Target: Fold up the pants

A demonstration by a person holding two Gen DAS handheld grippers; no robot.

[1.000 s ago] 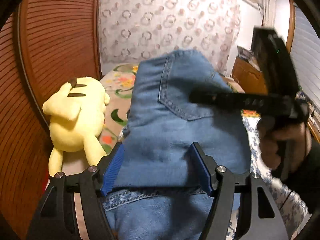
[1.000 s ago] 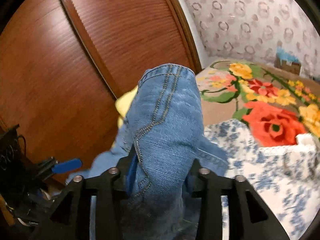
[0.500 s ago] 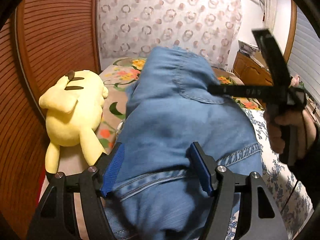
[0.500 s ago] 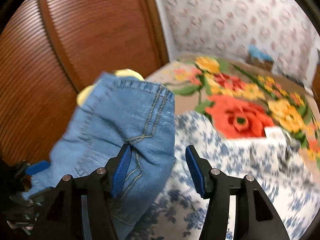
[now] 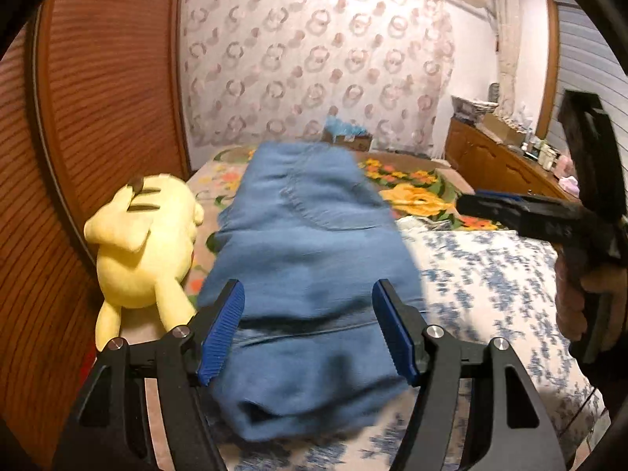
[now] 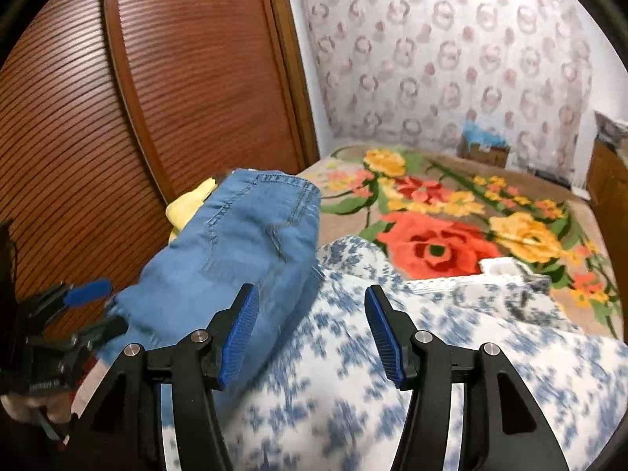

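Note:
The blue denim pants (image 5: 306,259) lie folded in a thick stack on the bed, back pocket up; they also show in the right wrist view (image 6: 243,251). My left gripper (image 5: 308,331) is open, its blue pads on either side of the stack's near end, not pinching it. My right gripper (image 6: 312,333) is open and empty above the blue-patterned sheet (image 6: 353,373), to the right of the pants. It shows at the right edge of the left wrist view (image 5: 557,216). The left gripper shows at the left edge of the right wrist view (image 6: 70,314).
A yellow plush toy (image 5: 145,243) lies left of the pants against the brown slatted wardrobe door (image 5: 98,117). A floral blanket (image 6: 451,227) covers the far bed. A small box (image 6: 484,149) sits by the patterned wall. A wooden dresser (image 5: 506,165) stands at the right.
Both grippers have let go of the pants. The raised denim has dropped onto the bed as a folded stack. The right gripper has pulled away to the right.

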